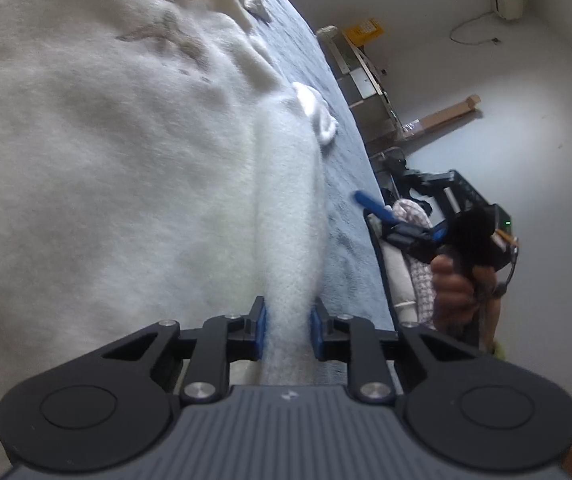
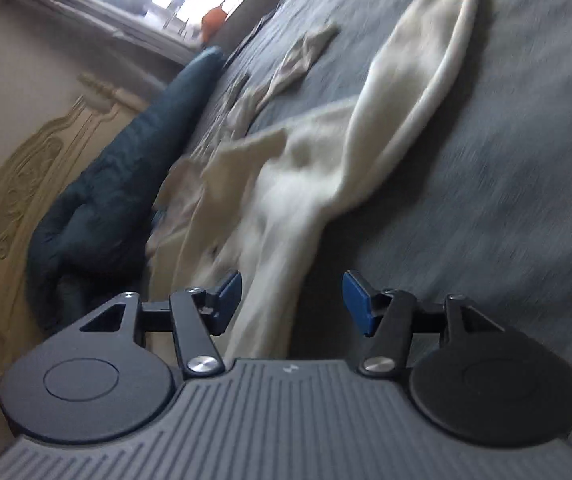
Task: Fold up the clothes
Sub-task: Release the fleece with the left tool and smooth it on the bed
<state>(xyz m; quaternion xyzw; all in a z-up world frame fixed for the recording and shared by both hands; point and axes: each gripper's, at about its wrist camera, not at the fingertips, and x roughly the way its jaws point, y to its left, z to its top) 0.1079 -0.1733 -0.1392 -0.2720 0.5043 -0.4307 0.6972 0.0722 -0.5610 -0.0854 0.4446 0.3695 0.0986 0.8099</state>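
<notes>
The left claw (image 1: pixel 287 330) is clenched on a fold of the cream fleece garment (image 1: pixel 126 160), which lies spread on the blue-grey bed (image 1: pixel 349 216). The right claw (image 2: pixel 291 304) stands released, nothing between its pads, just above the garment's edge. A good fold probably needs the right claw to pinch a matching edge, then both to carry it over evenly. One fleece garment shows; beyond it lie three or so small beige cloths (image 2: pixel 309 50).

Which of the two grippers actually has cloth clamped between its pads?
The left gripper: its blue pads squeeze a fold of the cream fleece garment. The right gripper stands open, nothing pinched, over the grey bedcover.
</notes>
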